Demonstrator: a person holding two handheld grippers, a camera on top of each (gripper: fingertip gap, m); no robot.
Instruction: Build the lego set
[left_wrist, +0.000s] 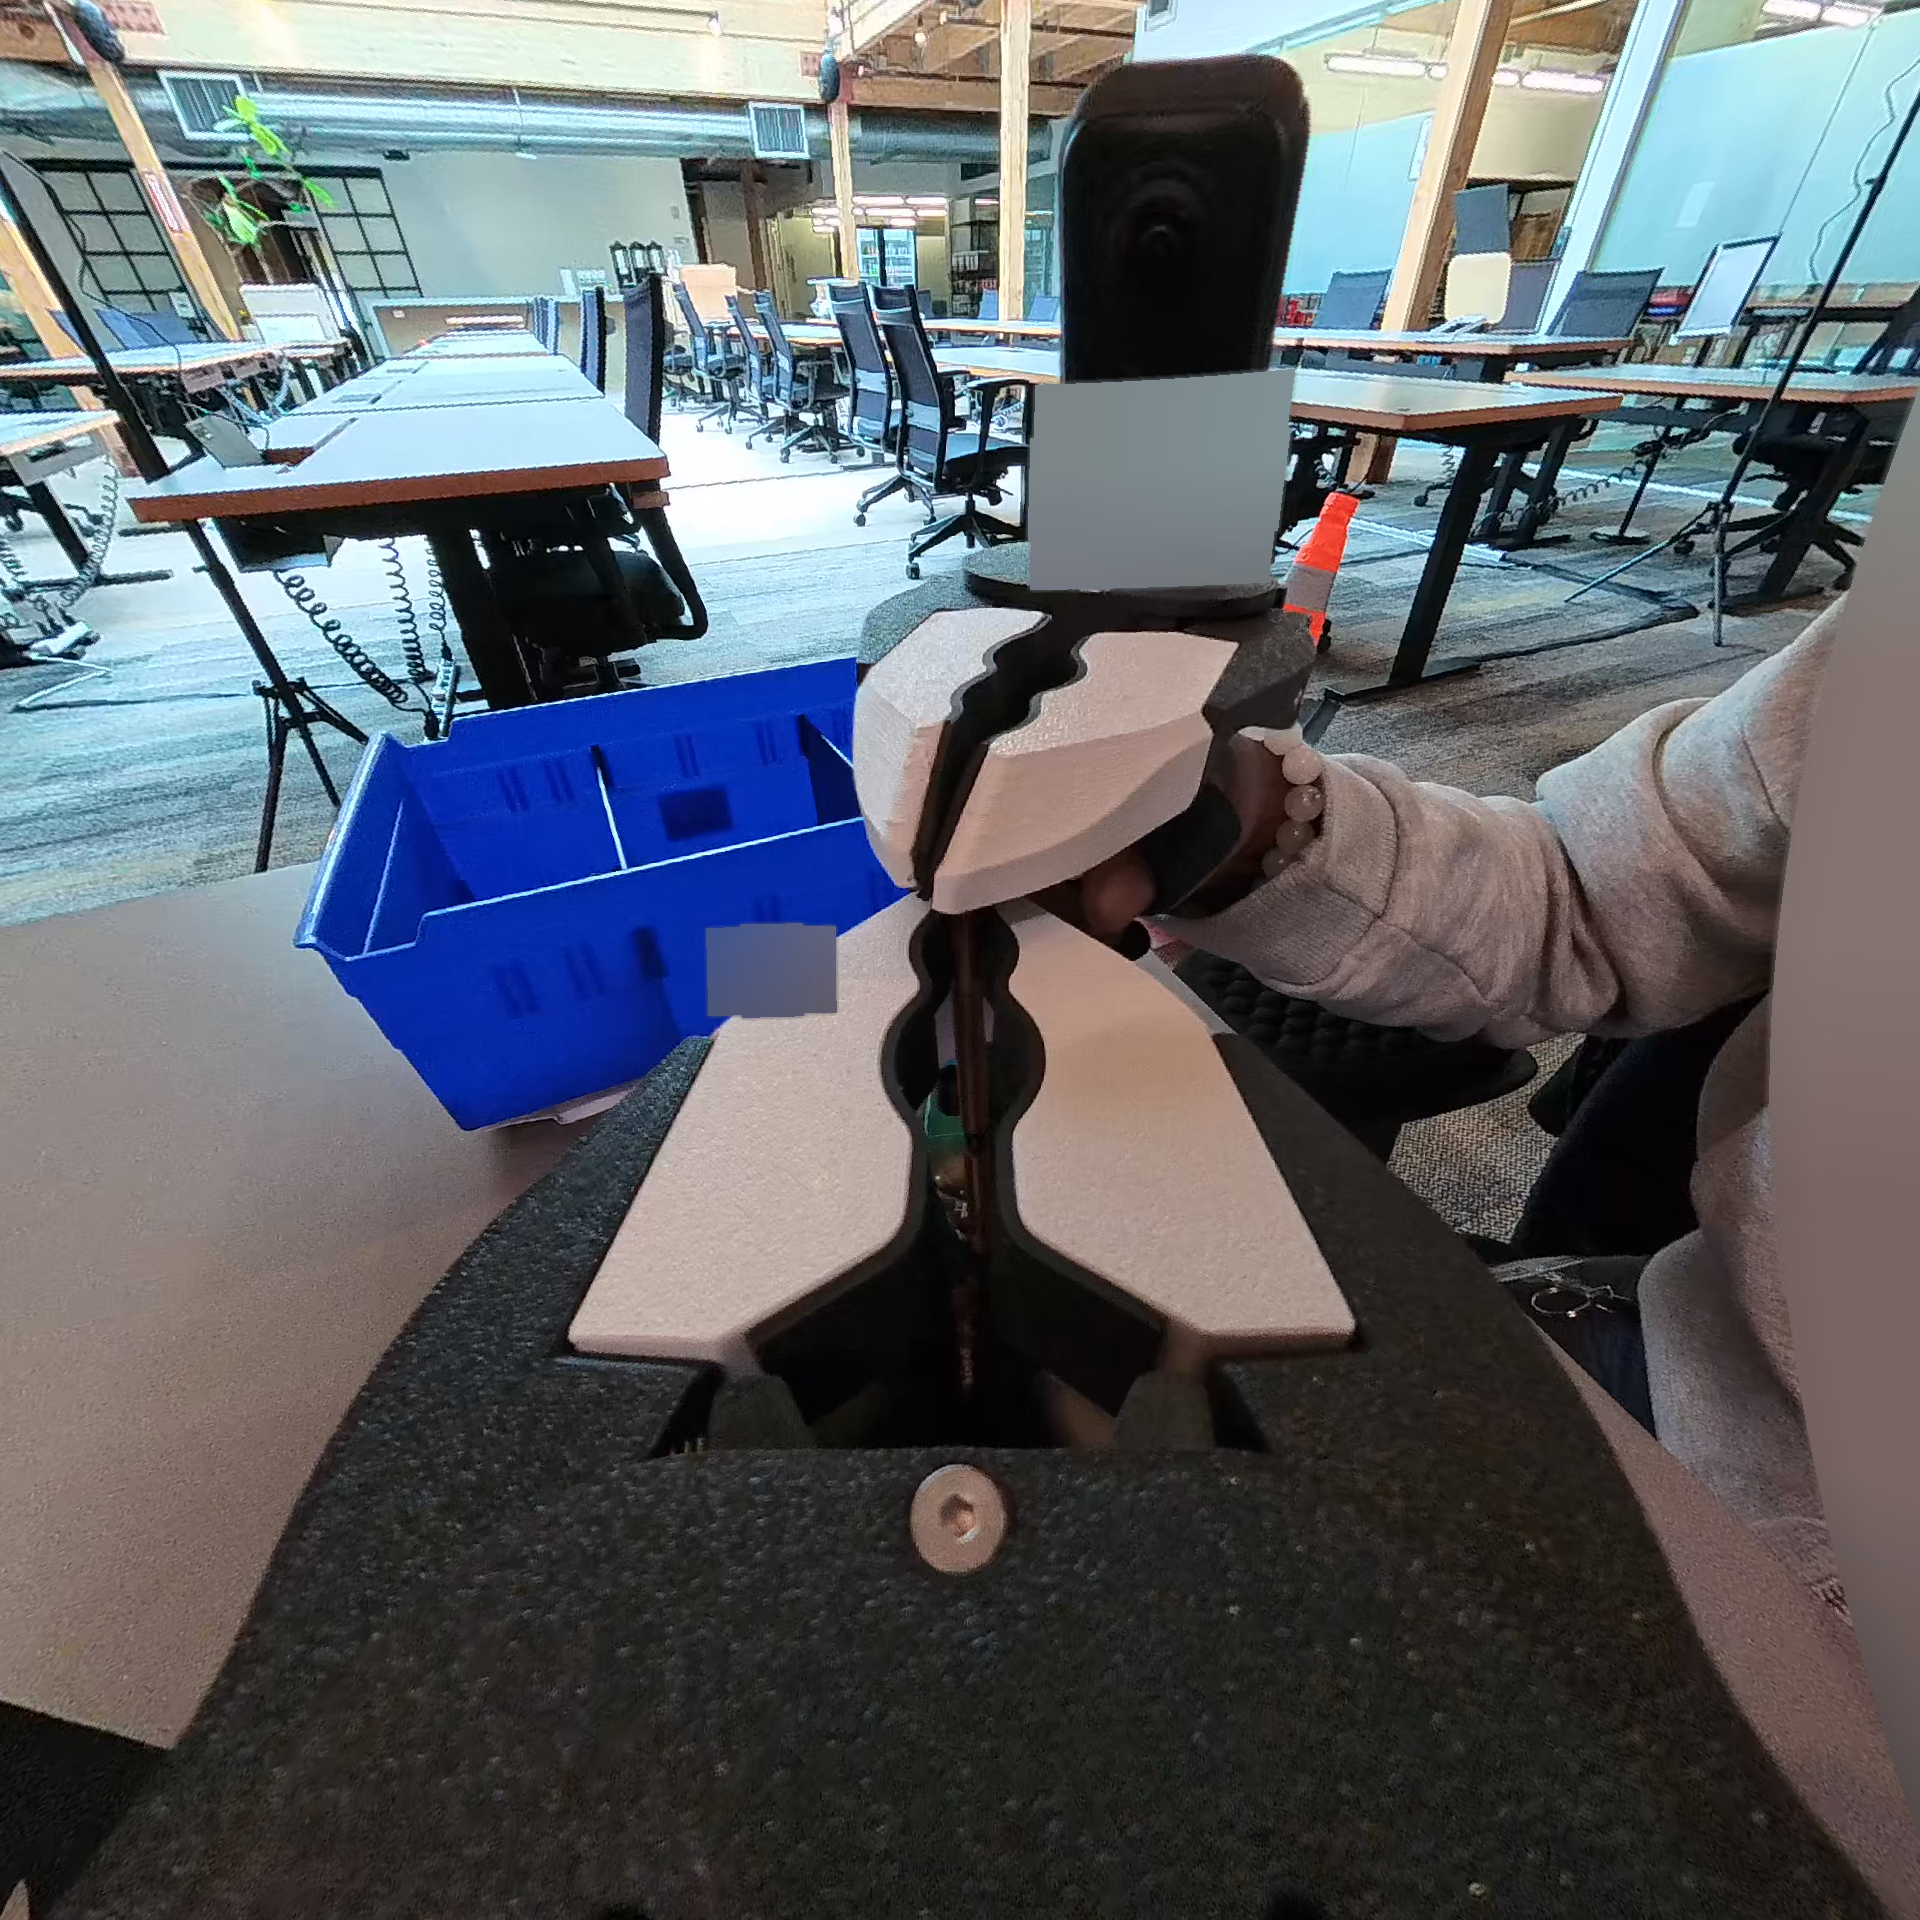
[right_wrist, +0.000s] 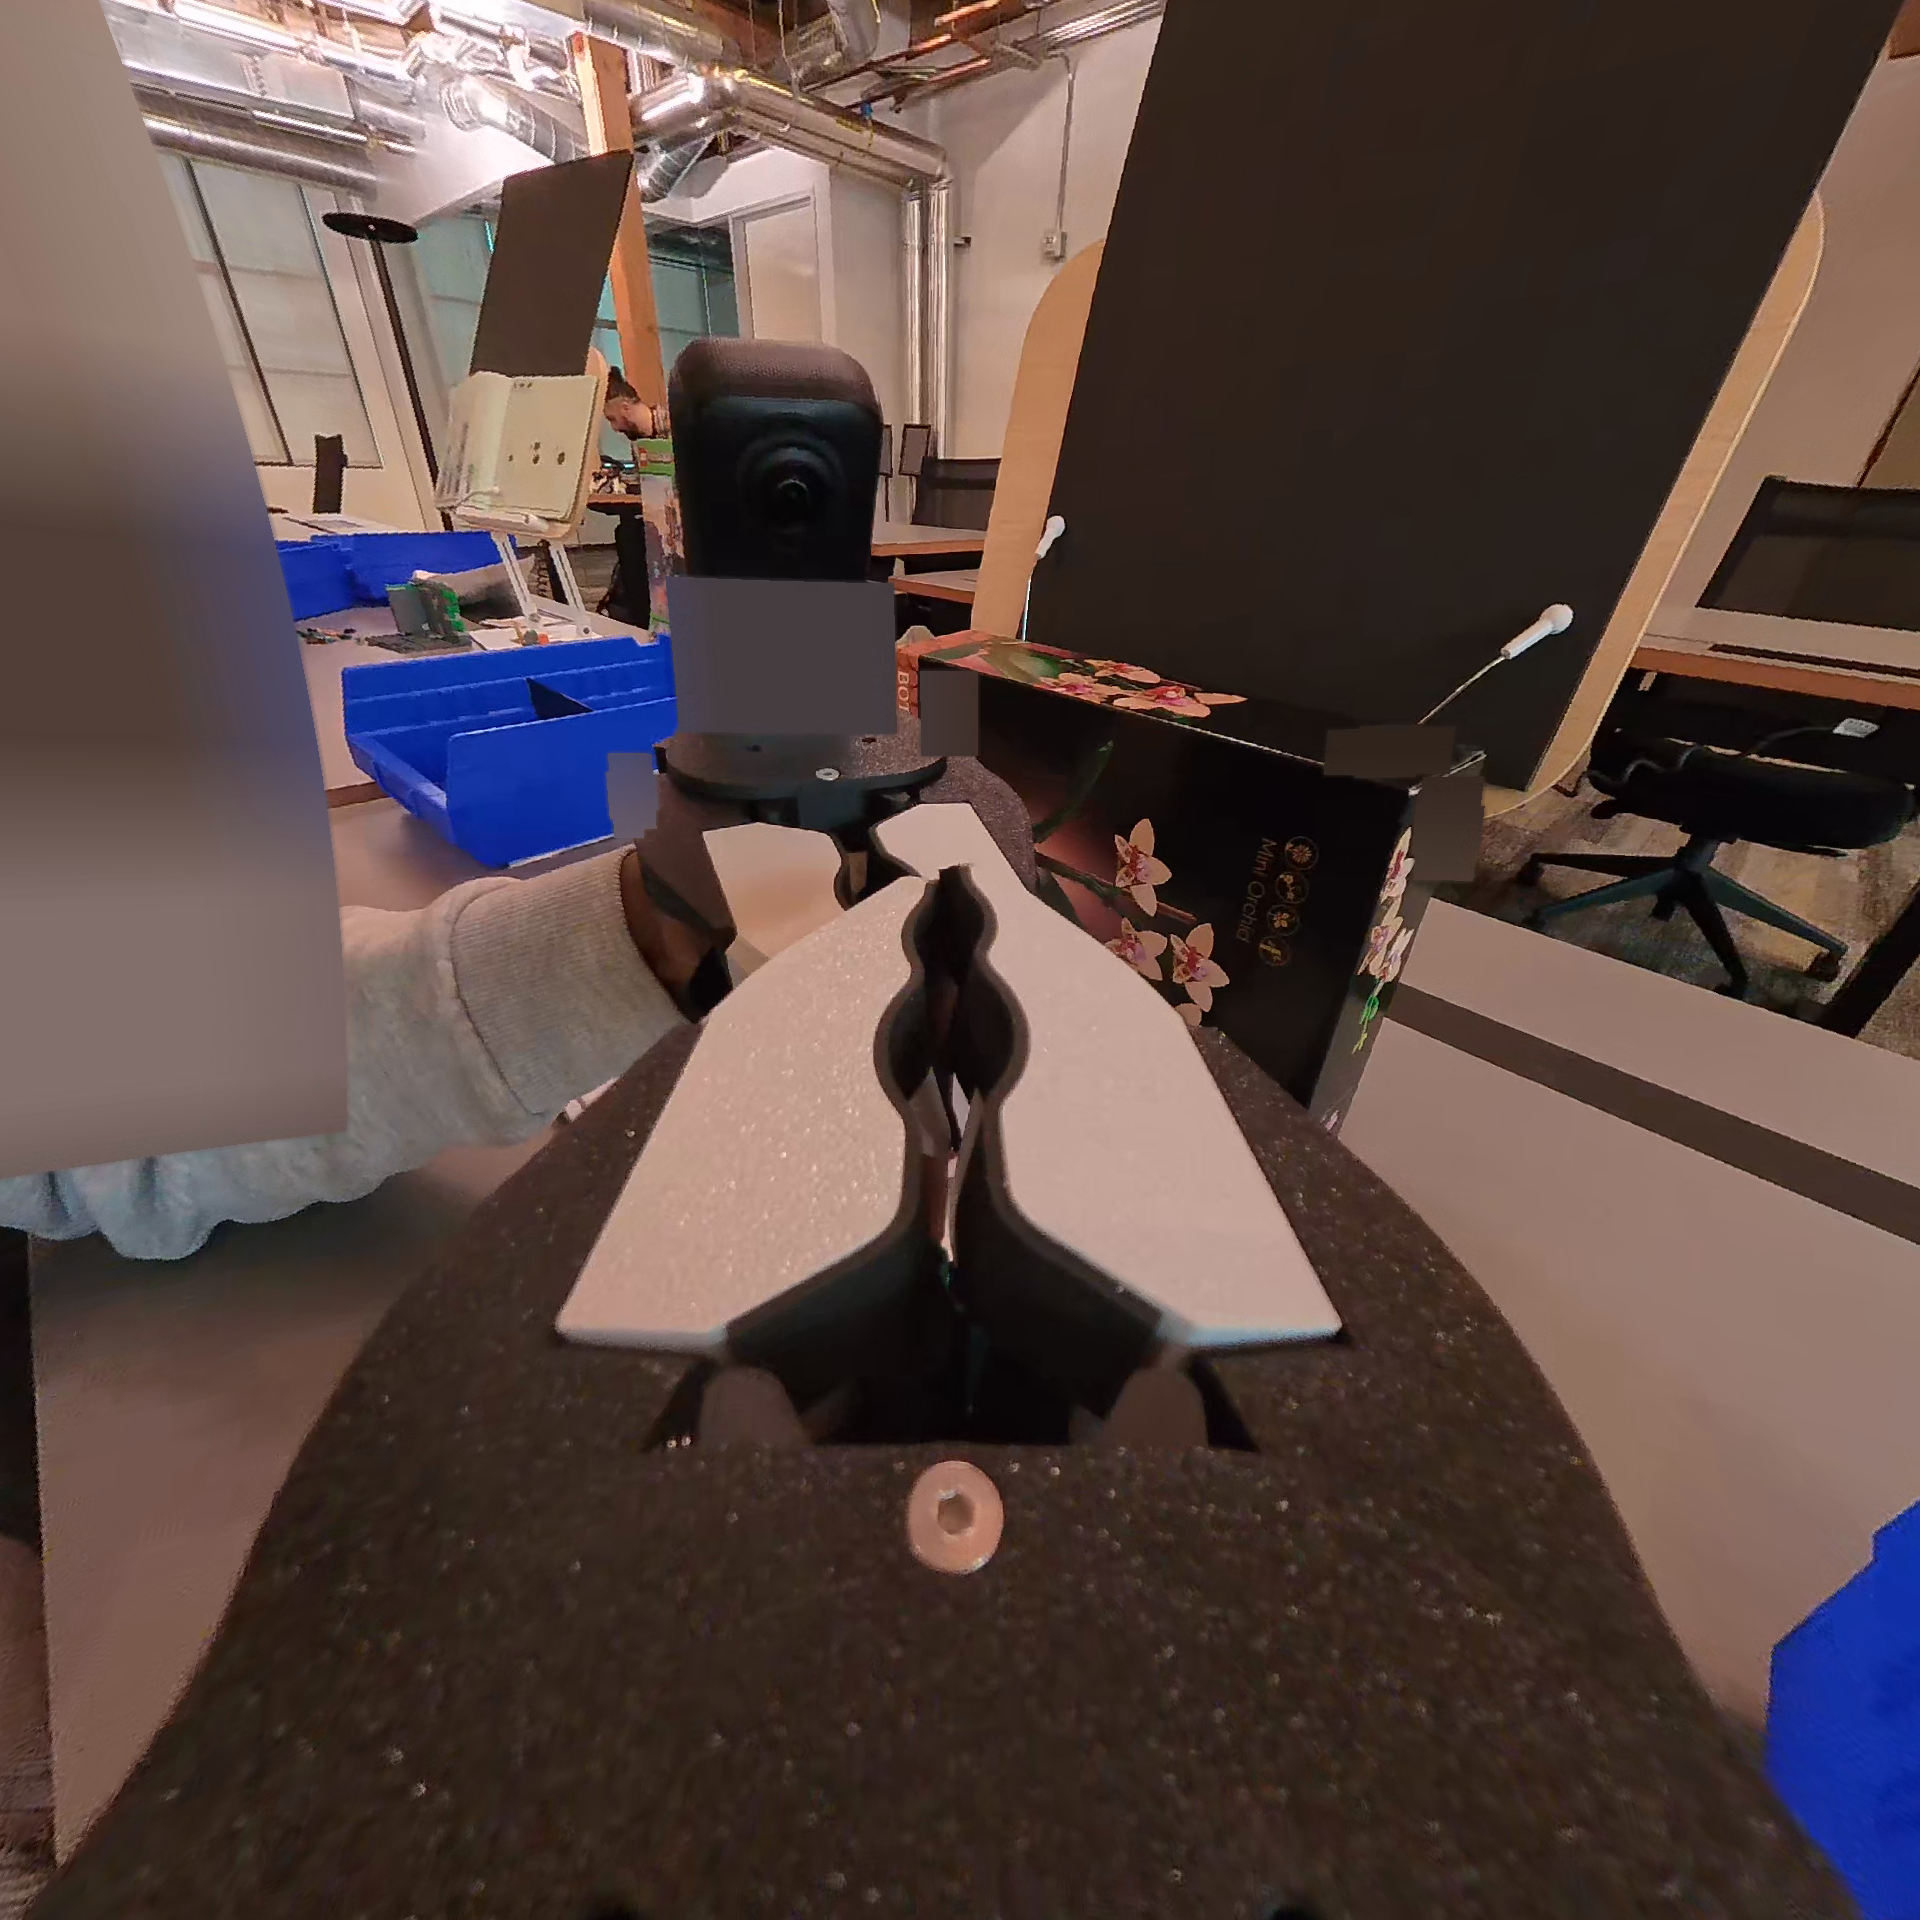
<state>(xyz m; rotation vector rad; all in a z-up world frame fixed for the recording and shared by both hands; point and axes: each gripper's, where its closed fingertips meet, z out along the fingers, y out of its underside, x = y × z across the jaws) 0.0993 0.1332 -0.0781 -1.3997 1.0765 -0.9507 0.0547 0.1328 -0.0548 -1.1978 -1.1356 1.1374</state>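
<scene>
A thin dark rod (left_wrist: 971, 1049) is clamped by left claw (left_wrist: 961, 940) and right claw (right_wrist: 951, 894), tip to tip, blue bin (left_wrist: 582, 894) far left on bench (left_wrist: 208, 1091)

Bright, even indoor light comes from ceiling strips (left_wrist: 1382, 64) and from windows (right_wrist: 281, 312) at the far left, so shadows on the counter (left_wrist: 208, 1143) are soft. Wide-angle bending curves the edges in both views. Far desks stay sharp, and the nearest black tool body (right_wrist: 935, 1714) looks grainy.
</scene>
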